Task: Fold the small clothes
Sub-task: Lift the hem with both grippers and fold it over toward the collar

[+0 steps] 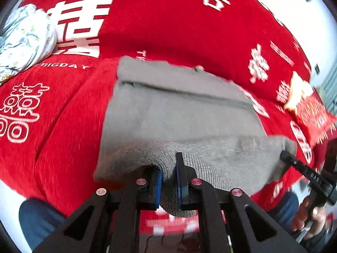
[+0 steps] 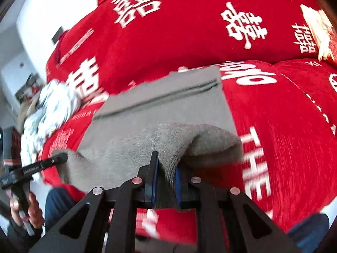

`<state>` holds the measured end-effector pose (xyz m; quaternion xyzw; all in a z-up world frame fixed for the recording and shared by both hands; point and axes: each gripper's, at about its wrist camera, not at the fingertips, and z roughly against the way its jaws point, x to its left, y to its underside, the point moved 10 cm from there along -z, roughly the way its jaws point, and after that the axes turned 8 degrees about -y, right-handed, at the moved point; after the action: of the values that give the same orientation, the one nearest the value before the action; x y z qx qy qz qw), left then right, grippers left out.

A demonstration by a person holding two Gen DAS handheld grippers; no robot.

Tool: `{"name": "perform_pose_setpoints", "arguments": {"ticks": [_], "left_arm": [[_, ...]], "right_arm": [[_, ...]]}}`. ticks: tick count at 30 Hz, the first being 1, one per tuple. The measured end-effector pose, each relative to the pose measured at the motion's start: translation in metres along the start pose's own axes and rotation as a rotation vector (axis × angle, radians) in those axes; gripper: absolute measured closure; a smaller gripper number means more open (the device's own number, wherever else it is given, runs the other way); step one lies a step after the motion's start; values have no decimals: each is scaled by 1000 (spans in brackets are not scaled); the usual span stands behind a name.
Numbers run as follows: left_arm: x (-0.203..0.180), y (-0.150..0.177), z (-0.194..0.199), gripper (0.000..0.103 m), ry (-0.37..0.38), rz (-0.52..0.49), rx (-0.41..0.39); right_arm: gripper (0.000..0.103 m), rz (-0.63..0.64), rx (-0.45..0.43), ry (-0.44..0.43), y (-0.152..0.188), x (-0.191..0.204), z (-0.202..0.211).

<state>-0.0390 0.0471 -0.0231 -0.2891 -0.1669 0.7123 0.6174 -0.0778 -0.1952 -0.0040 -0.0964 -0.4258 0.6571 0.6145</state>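
Grey garment [image 1: 181, 113] edge pinched in both grippers.

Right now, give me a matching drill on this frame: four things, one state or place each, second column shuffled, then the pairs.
1. left gripper
2. grey garment
3. red bedspread
4. floral bundle

A. white characters printed on it
B. lies at the bed's far left edge
C. shut on the near hem
D. near edge lifted, far part flat on the bed

Pairs: 1-C, 2-D, 3-A, 4-B
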Motion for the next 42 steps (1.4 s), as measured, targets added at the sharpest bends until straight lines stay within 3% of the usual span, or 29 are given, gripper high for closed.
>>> {"name": "perform_pose_setpoints", "arguments": {"ticks": [5,7,8,9,10,11,12,13,19,27,32,34,36,37,38,40,41,42], "left_arm": [[12,6,-48,91,-22,44,112],[14,12,-51,84,-8,53,125],[14,16,-50,73,22,71,134],[14,18,-48,55,53,92,144],[14,20,-44,43,94,117,153],[12,25,-37,25,110,136,148],[15,26,-33,20,101,148,133],[18,27,-28,20,89,152,115],[7,48,-23,20,126,150,139],[-9,34,-25,20,136,122,120],[-6,30,-38,21,171,165,138],[-5,29,-38,29,181,170,132],[-6,29,-40,55,186,159,132],[-6,31,-41,62,183,155,139],[-5,32,-44,72,172,154,146],[-3,33,-43,80,165,157,136],[-3,34,-41,89,167,159,132],[-3,35,-39,89,171,160,129]], "right_arm": [[88,-27,85,63,-3,-17,-49],[85,-33,114,65,2,-19,-57],[84,-41,112,57,0,-20,-54],[77,-48,111,41,2,-21,-49],[62,-58,108,20,4,-20,-43],[52,-63,102,15,4,-22,-40],[31,-67,82,16,6,-23,-31],[26,-70,54,16,7,-25,-22],[26,-127,19,-1,28,-40,6],[26,-54,20,-16,16,-23,-7],[38,-25,94,-51,17,-12,-38],[44,-1,110,-40,18,-12,-45],[53,13,115,-47,17,-9,-48],[65,17,125,-60,18,-6,-50],[70,19,133,-66,18,-5,-51],[79,35,141,-59,20,-3,-53],[81,43,139,-56,21,-2,-52],[84,42,138,-57,21,-1,-51]]}}
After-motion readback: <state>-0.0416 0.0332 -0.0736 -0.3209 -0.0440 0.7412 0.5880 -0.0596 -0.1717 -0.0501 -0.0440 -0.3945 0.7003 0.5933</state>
